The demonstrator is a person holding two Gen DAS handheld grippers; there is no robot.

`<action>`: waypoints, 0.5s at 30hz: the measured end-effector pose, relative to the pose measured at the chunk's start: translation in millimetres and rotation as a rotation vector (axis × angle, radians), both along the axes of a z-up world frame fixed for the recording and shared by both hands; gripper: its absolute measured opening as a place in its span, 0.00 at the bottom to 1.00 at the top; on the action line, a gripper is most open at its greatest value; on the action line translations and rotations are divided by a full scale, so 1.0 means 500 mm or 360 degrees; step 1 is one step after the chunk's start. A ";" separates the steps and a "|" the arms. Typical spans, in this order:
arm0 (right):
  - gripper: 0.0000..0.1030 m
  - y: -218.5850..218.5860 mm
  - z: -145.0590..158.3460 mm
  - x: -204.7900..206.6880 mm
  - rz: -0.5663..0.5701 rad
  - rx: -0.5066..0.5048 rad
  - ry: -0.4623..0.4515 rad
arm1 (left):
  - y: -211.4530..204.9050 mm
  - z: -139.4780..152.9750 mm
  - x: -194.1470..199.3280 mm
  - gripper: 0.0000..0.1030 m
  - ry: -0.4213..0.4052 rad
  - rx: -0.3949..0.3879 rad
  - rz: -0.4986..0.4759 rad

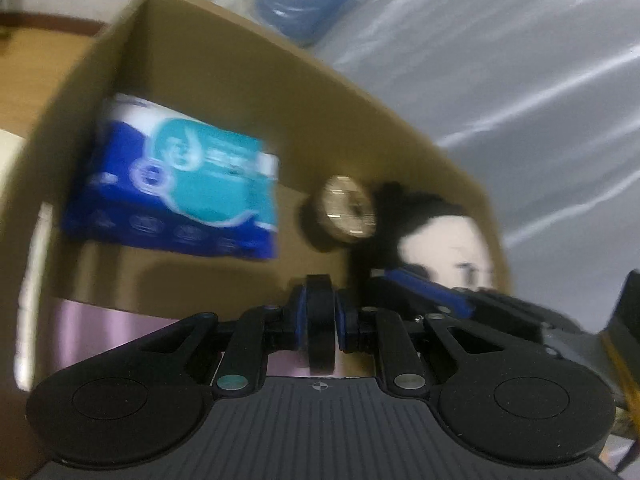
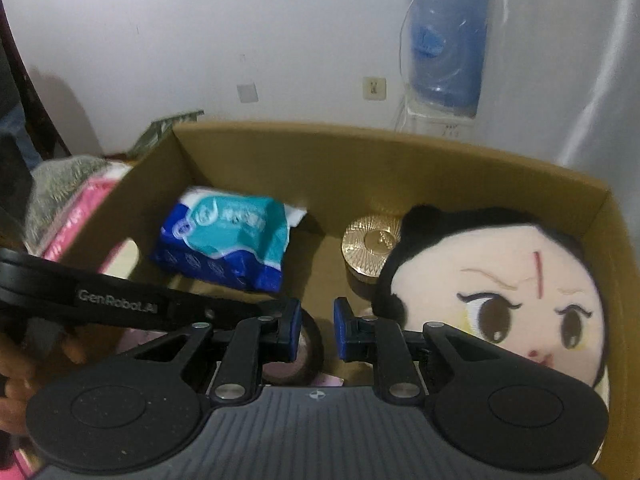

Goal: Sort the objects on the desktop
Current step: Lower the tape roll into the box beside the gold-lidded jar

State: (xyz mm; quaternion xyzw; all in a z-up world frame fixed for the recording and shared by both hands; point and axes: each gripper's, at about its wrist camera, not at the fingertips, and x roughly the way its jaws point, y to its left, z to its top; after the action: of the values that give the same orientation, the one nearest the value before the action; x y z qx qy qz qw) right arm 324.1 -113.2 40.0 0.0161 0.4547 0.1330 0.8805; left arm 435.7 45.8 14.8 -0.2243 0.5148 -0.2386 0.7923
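Note:
An open cardboard box (image 2: pixel 360 136) holds a blue-and-teal tissue pack (image 2: pixel 228 244), a gold-lidded jar (image 2: pixel 372 248) and a black-haired plush doll head (image 2: pixel 500 288). My left gripper (image 1: pixel 320 320) is shut on a black tape roll (image 1: pixel 320 300), which stands edge-on between the blue pads over the box's near side. The right wrist view shows that roll (image 2: pixel 298 354) low in the box, with the left gripper's finger (image 2: pixel 120 296) reaching in from the left. My right gripper (image 2: pixel 316 332) hangs beside it, shut to a narrow gap with nothing between the pads.
A blue water bottle (image 2: pixel 444 40) stands on a dispenser against the white wall behind the box. Pink packaging (image 2: pixel 76 216) lies left of the box. A silvery sheet (image 1: pixel 520 80) hangs to the right. A hand (image 2: pixel 12 384) shows at the lower left.

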 end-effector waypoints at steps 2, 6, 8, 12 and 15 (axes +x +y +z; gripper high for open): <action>0.20 -0.006 -0.001 -0.002 0.0014 0.0068 0.0012 | 0.004 0.005 -0.003 0.15 -0.0018 0.0107 0.0010; 0.21 -0.018 0.005 -0.012 0.0005 0.0101 -0.0029 | 0.005 0.026 -0.023 0.18 -0.0070 0.0241 -0.0071; 0.21 -0.021 0.002 -0.007 0.0021 0.0135 -0.0011 | 0.005 0.032 -0.032 0.31 -0.0071 0.0253 -0.0101; 0.21 -0.024 0.007 -0.010 0.0035 0.0165 -0.0032 | 0.014 0.034 -0.045 0.34 0.0020 0.0275 -0.0139; 0.21 -0.035 0.012 -0.014 0.0012 0.0209 -0.0053 | -0.009 0.017 -0.034 0.33 0.0131 0.0321 -0.0200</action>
State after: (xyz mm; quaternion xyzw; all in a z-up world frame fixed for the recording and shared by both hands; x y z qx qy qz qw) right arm 316.9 -130.5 46.2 0.0700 0.4303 0.1660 0.8845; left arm 418.9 41.4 23.3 -0.1202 0.5815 -0.2254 0.7724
